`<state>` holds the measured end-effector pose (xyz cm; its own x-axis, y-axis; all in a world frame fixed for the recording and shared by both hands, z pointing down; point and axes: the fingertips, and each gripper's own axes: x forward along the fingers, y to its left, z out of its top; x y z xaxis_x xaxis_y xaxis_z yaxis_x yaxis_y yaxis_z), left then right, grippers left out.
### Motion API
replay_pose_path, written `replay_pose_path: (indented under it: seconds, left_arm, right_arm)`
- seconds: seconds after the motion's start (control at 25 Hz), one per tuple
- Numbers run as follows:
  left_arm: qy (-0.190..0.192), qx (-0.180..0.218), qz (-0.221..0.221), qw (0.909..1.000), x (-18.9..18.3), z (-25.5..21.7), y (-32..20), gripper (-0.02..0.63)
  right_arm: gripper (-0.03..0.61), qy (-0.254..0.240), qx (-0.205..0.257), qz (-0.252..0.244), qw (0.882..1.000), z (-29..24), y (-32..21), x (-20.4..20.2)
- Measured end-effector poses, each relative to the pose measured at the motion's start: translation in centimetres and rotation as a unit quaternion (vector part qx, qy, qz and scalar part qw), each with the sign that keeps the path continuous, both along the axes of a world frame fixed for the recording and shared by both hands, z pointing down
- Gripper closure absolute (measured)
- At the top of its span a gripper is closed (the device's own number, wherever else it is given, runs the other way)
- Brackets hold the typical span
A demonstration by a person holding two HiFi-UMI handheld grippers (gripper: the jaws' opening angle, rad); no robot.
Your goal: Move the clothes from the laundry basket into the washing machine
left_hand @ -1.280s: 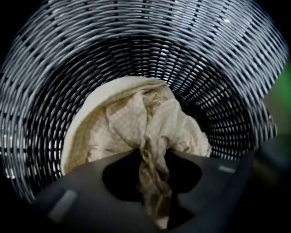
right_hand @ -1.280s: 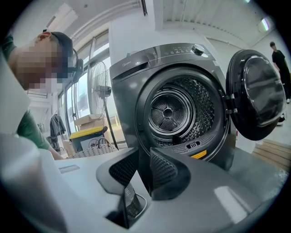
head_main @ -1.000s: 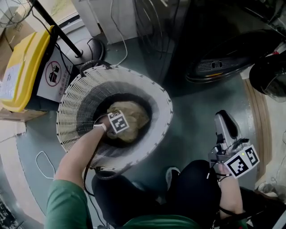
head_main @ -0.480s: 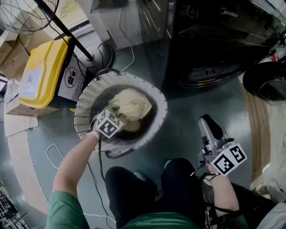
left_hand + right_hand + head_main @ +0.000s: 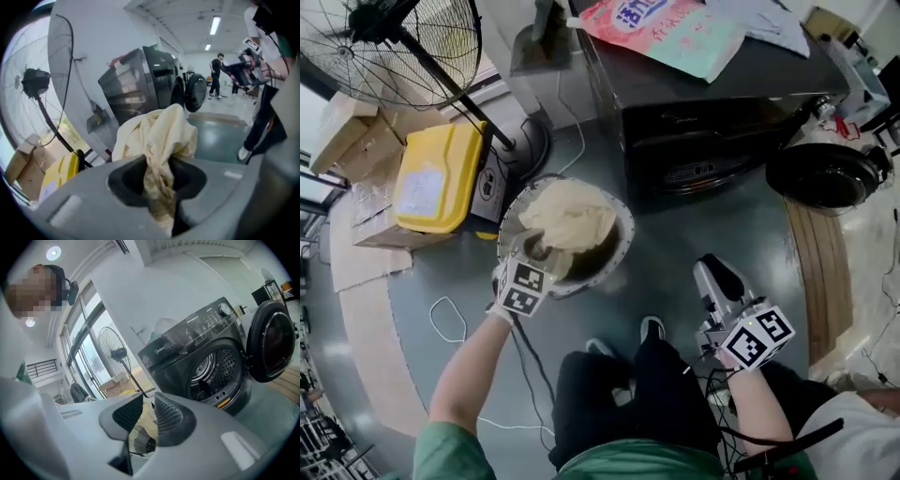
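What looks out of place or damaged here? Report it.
Nothing spilled or damaged. The left gripper is shut on a cream cloth, bunched over the laundry basket. The washing machine door stands wide open. A loose white cable loops across the floor.

The washing machine [image 5: 197, 366] carries a small pale brand mark [image 5: 161, 351] on its top front panel; it looks like "Midea", though tiny. On its lid lies a pink packet [image 5: 661, 23] with big white Chinese characters that I can't read for certain. The yellow bin [image 5: 441, 173] bears a pale label [image 5: 420, 192] and a side sign [image 5: 490, 183], both too small to read.
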<state>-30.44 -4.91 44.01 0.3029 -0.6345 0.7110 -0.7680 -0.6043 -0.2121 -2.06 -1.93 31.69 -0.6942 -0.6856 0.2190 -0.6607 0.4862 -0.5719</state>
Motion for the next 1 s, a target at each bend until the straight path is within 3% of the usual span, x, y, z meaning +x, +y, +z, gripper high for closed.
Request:
replay_pose_path:
  seconds: [0.24,0.4,0.76,1.0]
  left_arm:
    - [0.017,0.027,0.035,0.9989,6.0,-16.5,2.9,0.520]
    - [0.030,0.051,0.081,0.9949,10.5,-24.3,3.7,0.520]
    - [0.071,0.084,0.203,0.9730,21.2,-32.2,6.6,0.520]
    - [0.098,0.095,0.244,0.9602,28.7,-34.1,7.6,0.520]
  right_arm:
    - [0.512,0.001,-0.003,0.024,1.000,-13.4,1.7,3.2]
    - [0.512,0.001,0.018,0.059,0.998,-20.7,2.5,5.7]
    - [0.512,0.004,0.033,0.185,0.982,-27.2,8.7,12.2]
    - [0.512,0.026,0.033,0.248,0.968,-28.6,13.2,18.2]
